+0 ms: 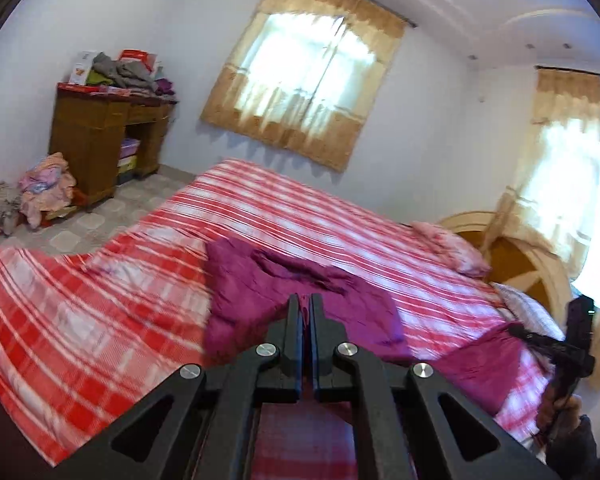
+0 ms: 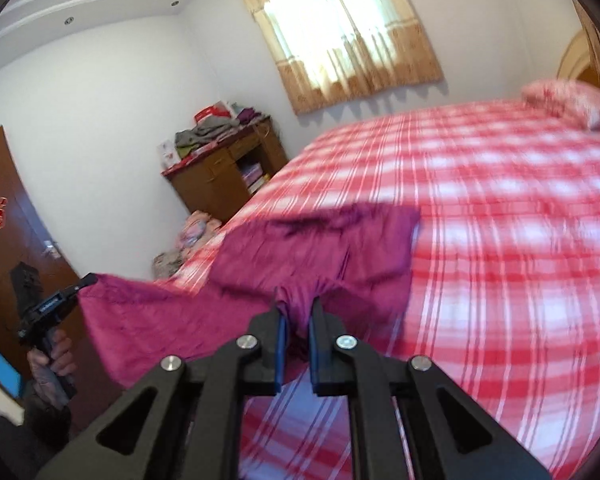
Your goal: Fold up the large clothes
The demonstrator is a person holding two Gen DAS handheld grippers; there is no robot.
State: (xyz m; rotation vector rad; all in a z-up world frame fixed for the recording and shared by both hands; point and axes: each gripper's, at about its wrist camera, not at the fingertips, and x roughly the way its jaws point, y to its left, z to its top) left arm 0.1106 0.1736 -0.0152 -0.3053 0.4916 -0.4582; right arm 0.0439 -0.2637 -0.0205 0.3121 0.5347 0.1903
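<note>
Magenta garment (image 2: 320,252) being lifted off the red-checked bed (image 2: 500,240) by its near edge, far part lying on the bed's middle. Right gripper (image 2: 296,320) clamping a bunched fold between nearly closed pads; left gripper (image 1: 305,308) pinched fully shut on the cloth's other near corner, toward the bed's cabinet side. Likely mid-fold: next, carrying both held corners together across the bed toward the window wall, keeping the edge taut, lowering evenly onto the far part.
</note>
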